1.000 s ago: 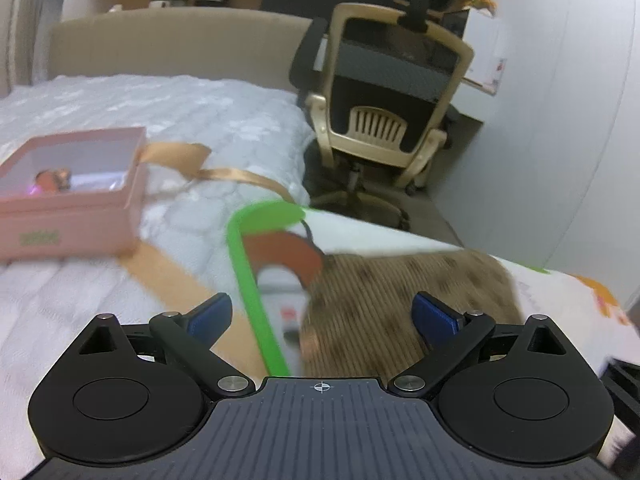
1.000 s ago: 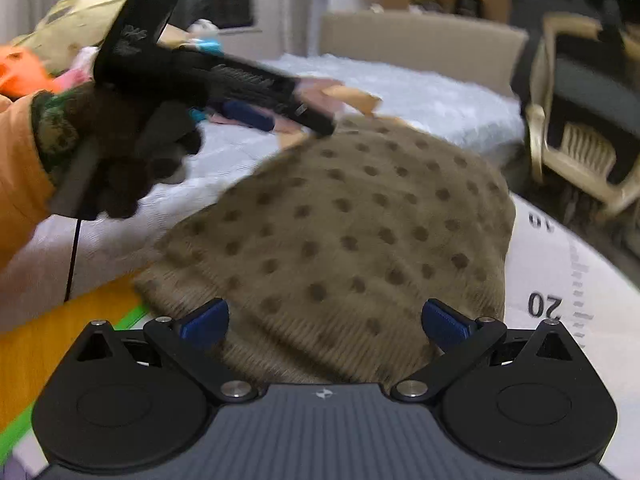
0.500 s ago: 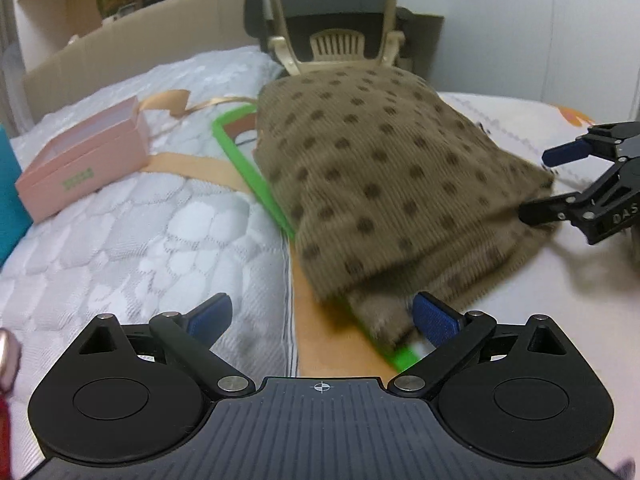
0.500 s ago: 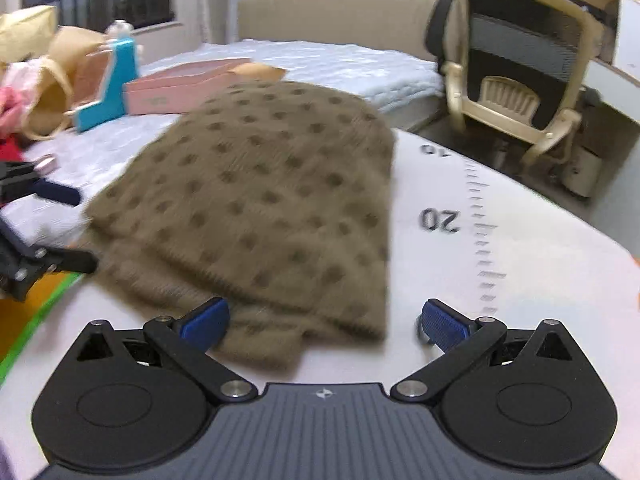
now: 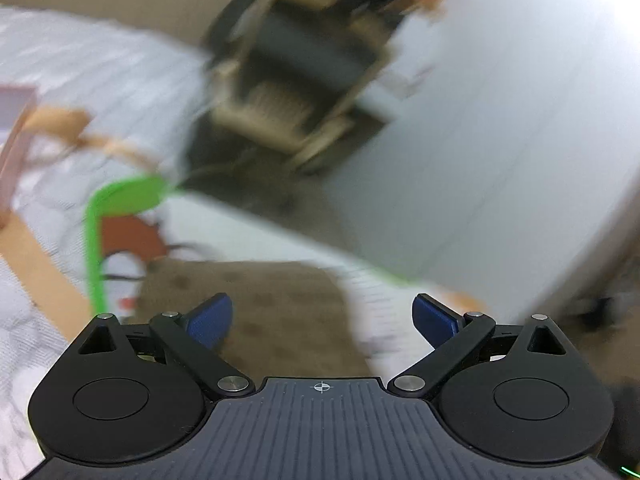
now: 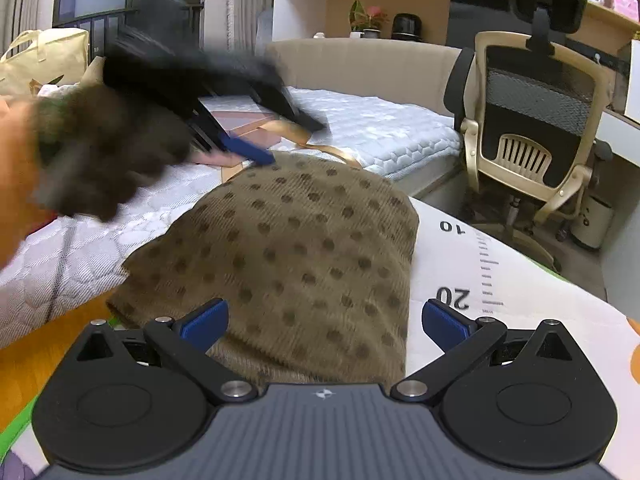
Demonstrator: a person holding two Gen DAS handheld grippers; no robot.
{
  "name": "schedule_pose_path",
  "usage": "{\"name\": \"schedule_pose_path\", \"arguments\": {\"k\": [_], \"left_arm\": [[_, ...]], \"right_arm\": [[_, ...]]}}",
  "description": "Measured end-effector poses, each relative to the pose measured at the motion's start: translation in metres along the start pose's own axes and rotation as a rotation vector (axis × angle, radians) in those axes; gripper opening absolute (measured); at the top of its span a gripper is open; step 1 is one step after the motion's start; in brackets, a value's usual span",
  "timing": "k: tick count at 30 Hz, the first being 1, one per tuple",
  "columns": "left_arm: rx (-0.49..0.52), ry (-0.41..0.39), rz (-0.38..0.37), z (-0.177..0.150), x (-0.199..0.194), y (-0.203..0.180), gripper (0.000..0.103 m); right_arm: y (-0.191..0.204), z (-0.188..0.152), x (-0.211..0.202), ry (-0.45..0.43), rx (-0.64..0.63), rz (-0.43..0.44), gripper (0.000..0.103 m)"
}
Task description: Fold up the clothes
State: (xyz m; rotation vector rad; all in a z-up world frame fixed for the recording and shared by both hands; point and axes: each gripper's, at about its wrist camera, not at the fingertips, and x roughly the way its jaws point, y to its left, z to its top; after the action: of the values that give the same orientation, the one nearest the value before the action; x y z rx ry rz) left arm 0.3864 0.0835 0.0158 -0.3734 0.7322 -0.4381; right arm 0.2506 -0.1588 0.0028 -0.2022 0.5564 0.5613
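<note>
The dotted brown garment [image 6: 296, 264] lay in a compact, rounded bundle on the white mat [image 6: 500, 292] with its printed ruler marks, the mat spread over the bed [image 6: 380, 128]. Whether that bundle was a finished fold or one still awaiting another pass, we could not settle from this alone. In the left wrist view, heavily blurred, the same cloth [image 5: 256, 300] showed just ahead of the jaws, with the mat's green border [image 5: 94, 248] at ten o'clock.

Our right gripper [image 6: 323, 322] sat at the near hem, at six o'clock of the bundle, its jaws spread wide and holding nothing. Our left gripper [image 5: 322, 320] likewise had its jaws wide and empty; seen from the right wrist, it hovered at eleven o'clock over the far edge, held in a dark-gloved hand [image 6: 108, 156] with an orange sleeve [image 6: 16, 184] behind.

If a further fold was intended, we judged it best done by pinching both layers at matching corners, lifting evenly, and laying the edge down square so the thick corduroy-like cloth would not slump or roll.

Further out, a pink box [image 6: 244, 120] with tan ribbon lay at twelve o'clock on the bed, and an office chair [image 6: 536, 128] stood at two o'clock.
</note>
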Motion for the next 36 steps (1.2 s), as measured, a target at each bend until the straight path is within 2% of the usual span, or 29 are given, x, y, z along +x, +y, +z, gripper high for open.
{"name": "schedule_pose_path", "arguments": {"k": [3, 5, 8, 12, 15, 20, 23, 28, 32, 36], "left_arm": [[0.052, -0.018, 0.022, 0.001, 0.015, 0.005, 0.099], [0.027, -0.031, 0.022, -0.001, 0.004, 0.001, 0.099], [0.012, -0.073, 0.081, -0.019, -0.030, -0.010, 0.099], [0.078, -0.113, 0.206, -0.082, -0.099, -0.043, 0.100], [0.095, -0.119, 0.266, -0.139, -0.149, -0.066, 0.101], [0.127, -0.100, 0.337, -0.230, -0.190, -0.108, 0.103], [0.158, -0.101, 0.360, -0.263, -0.189, -0.131, 0.103], [0.165, -0.065, 0.389, -0.273, -0.151, -0.144, 0.103], [0.126, -0.033, 0.429, -0.277, -0.130, -0.132, 0.103], [0.150, -0.056, 0.445, -0.281, -0.127, -0.133, 0.103]], "right_arm": [[-0.009, -0.008, -0.011, 0.003, 0.033, -0.008, 0.103], [-0.015, -0.013, -0.017, 0.002, 0.058, -0.021, 0.103], [-0.018, -0.023, -0.030, -0.002, 0.091, -0.032, 0.103], [-0.009, -0.040, -0.053, -0.001, 0.148, 0.032, 0.103], [0.004, -0.055, -0.075, -0.003, 0.131, 0.066, 0.103], [0.038, -0.084, -0.100, 0.065, 0.028, -0.010, 0.103], [0.042, -0.096, -0.103, 0.067, 0.016, -0.094, 0.103], [0.033, -0.107, -0.091, 0.079, 0.025, -0.210, 0.103], [0.029, -0.111, -0.089, 0.089, 0.059, -0.206, 0.103], [0.027, -0.112, -0.088, 0.092, 0.073, -0.205, 0.103]]}}
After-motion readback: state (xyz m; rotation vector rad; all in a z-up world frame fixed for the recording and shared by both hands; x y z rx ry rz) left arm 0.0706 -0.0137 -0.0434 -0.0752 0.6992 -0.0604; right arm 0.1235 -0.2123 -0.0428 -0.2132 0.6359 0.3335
